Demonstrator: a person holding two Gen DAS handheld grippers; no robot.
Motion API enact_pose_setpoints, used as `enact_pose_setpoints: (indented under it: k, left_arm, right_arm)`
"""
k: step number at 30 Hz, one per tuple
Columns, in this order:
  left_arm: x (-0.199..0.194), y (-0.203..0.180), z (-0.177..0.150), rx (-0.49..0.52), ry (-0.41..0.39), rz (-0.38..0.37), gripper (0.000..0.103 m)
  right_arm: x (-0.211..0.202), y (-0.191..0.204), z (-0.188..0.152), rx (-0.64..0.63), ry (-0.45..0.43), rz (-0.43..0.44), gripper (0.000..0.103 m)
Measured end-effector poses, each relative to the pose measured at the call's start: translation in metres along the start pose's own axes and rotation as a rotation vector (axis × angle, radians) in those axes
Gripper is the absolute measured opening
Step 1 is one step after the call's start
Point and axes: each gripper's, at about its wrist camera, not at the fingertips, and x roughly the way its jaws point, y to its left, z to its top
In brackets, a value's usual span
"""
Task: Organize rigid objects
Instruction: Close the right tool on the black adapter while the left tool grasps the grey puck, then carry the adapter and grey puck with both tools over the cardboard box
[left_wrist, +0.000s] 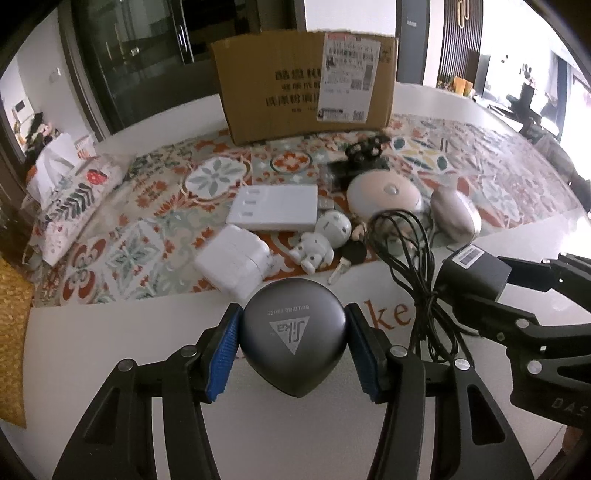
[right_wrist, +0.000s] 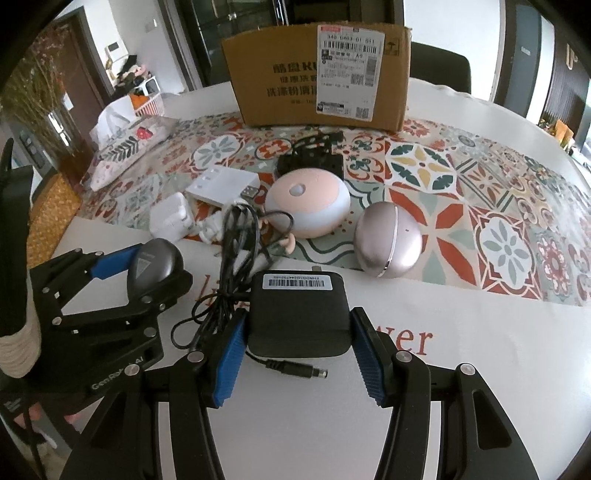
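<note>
Gripping a dark grey rounded case (left_wrist: 293, 341), the left gripper (left_wrist: 293, 347) has both blue pads pressed on its sides, low over the white table (left_wrist: 110, 332); its upside-down triangle logo reads "Sika", the line above too blurred to read. Right of it, the right gripper (right_wrist: 297, 347) clamps a black power adapter (right_wrist: 299, 314) bearing a white barcode sticker with print too small to make out; its tangled cord (right_wrist: 236, 258) hides part of a small figurine and the orange lettering on the table, leaving only "ke" and "er". Behind, on the patterned mat (right_wrist: 480, 206), a cardboard box (right_wrist: 280, 77) carries Chinese print half covered by a shipping label (right_wrist: 349, 70). A pink-topped dome (right_wrist: 308, 210) and a metallic egg-shaped case (right_wrist: 388, 243) sit near.
</note>
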Motion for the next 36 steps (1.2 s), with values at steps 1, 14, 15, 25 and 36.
enact_pose_setpoints:
  k: [1, 14, 15, 25, 36]
  left_arm:
    - [-0.005, 0.001, 0.001, 0.0, -0.011, 0.003, 0.055]
    - [-0.05, 0.008, 0.027, -0.006, -0.1, -0.001, 0.055]
    - [-0.053, 0.008, 0.029, -0.008, -0.108, 0.0, 0.055]
    - [-0.085, 0.017, 0.068, -0.026, -0.196, -0.018, 0.055]
    - [-0.109, 0.025, 0.112, -0.012, -0.305, -0.009, 0.055]
  right_arm:
    - [-0.003, 0.001, 0.0, 0.002, -0.007, -0.002, 0.055]
    - [-0.043, 0.007, 0.014, 0.02, -0.097, -0.019, 0.055]
    - [-0.045, 0.007, 0.016, 0.021, -0.104, -0.019, 0.055]
    - [-0.078, 0.008, 0.05, 0.018, -0.227, -0.032, 0.055]
    - [-0.106, 0.01, 0.094, -0.006, -0.367, -0.046, 0.055]
